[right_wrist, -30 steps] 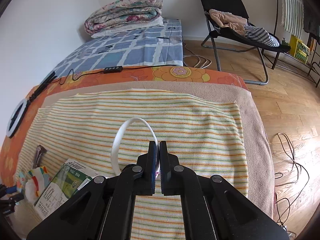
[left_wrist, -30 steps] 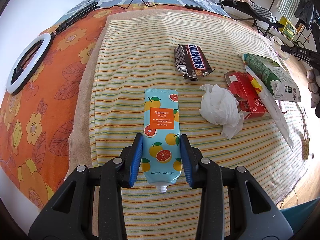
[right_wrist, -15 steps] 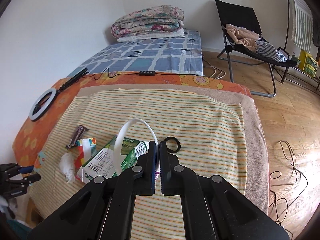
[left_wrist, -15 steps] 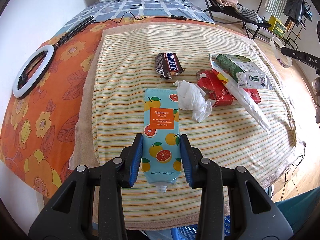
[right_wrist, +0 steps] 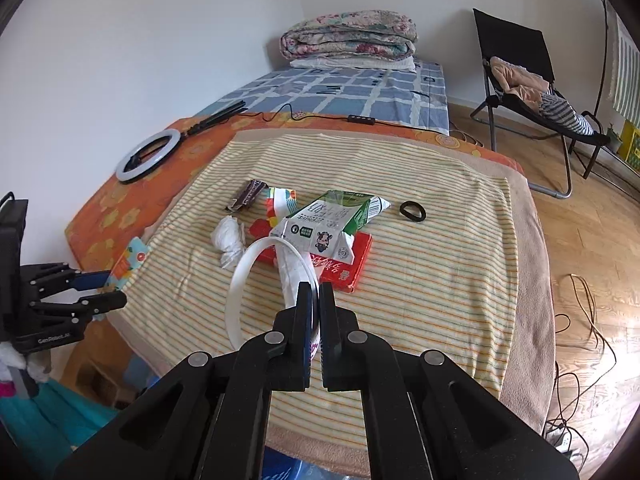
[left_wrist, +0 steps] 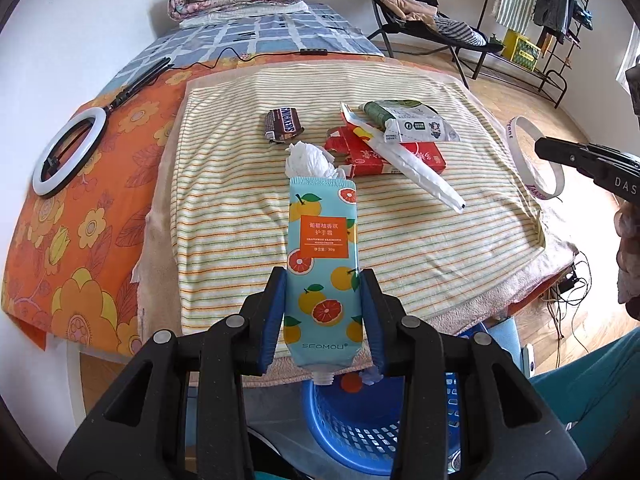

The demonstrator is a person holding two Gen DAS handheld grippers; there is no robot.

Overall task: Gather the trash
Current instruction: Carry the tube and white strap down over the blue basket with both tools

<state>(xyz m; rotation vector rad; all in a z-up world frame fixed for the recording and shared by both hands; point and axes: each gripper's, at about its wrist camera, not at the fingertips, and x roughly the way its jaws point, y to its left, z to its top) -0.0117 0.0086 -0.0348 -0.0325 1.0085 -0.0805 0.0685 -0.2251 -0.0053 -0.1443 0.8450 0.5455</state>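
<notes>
My left gripper (left_wrist: 323, 308) is shut on a blue hand cream tube (left_wrist: 323, 256) with orange fruit print, held in the air above a blue basket (left_wrist: 360, 432) at the bed's near edge. My right gripper (right_wrist: 315, 300) is shut on a white plastic ring (right_wrist: 244, 276), held above the striped towel (right_wrist: 420, 272); it also shows in the left wrist view (left_wrist: 532, 160). On the towel lie a Snickers wrapper (left_wrist: 284, 124), a crumpled tissue (left_wrist: 310, 160), a red box (left_wrist: 384, 158), a green-white packet (left_wrist: 408, 124) and a white wrapper (left_wrist: 420, 174).
A black hair tie (right_wrist: 413, 212) lies on the towel's right part. A ring light (left_wrist: 68, 150) and cable lie on the orange floral sheet. Folded quilts (right_wrist: 348, 38) sit at the far end. A black chair (right_wrist: 532, 80) and floor cables (right_wrist: 580, 320) are to the right.
Both grippers have pulled back and up from the bed with their objects still held. The blue basket has come into view under the left gripper.
</notes>
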